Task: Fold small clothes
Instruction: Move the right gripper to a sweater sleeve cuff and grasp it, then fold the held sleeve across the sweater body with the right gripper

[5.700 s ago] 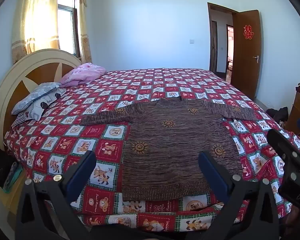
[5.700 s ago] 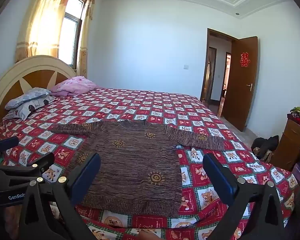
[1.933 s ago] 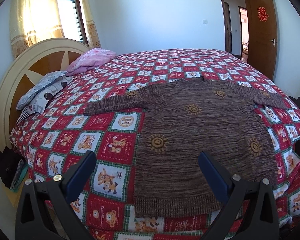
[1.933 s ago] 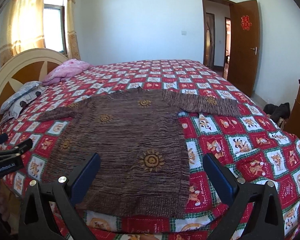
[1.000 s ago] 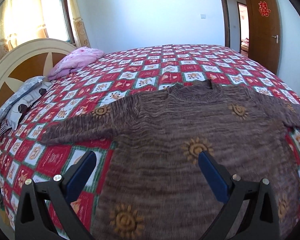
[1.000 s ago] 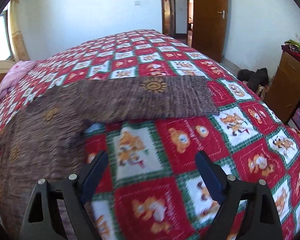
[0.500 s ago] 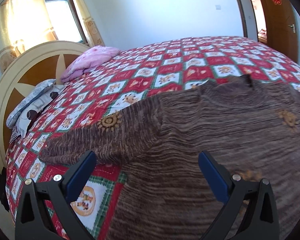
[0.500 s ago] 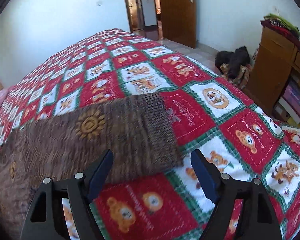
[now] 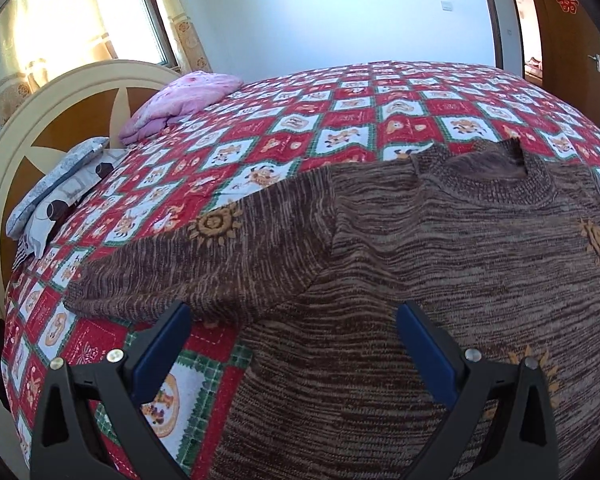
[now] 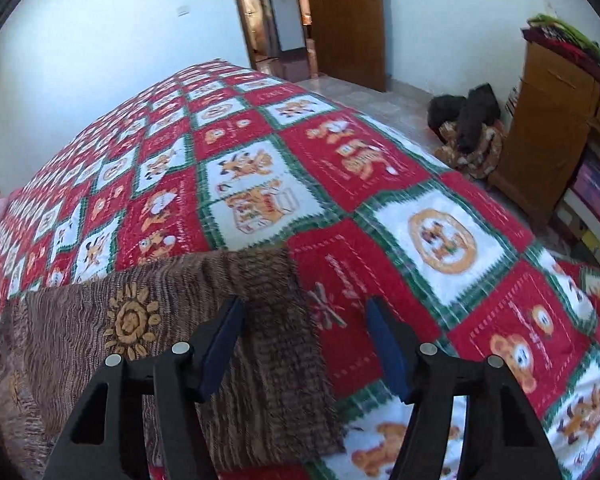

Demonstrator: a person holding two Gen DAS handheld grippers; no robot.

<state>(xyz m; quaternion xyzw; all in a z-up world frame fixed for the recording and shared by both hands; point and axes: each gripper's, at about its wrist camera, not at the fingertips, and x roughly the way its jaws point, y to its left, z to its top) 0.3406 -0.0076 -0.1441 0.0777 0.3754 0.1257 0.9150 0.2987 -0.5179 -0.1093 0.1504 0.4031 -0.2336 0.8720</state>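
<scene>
Nearest in the right wrist view: right hand-held gripper, jaws about half open and just been closing, straddling the ribbed cuff end of one sleeve; the pads aren't pressing on it yet, so nothing's held. Left hand-held gripper stands wide open and empty, low over the armpit area where the other sleeve meets the body.

The brown marled knit sweater w/ orange sun motifs lies flat, front up, sleeves spread out to each side, on the bed's red, white & green checked quilt w/ cartoon bears. Collar lies beyond the left gripper.

Further back: pink folded blanket and grey patterned pillow by the cream headboard; wooden cabinet off the bed's side.

Risks, as I judge: right jaws could pinch quilt along w/ cuff, since the cuff edge sits between the pads beside bare quilt, dragging the cover when lifted. A shallow bite on loose knit could slip. Left gripper closing over the seam may grab both layers unevenly, skewing the fold.
</scene>
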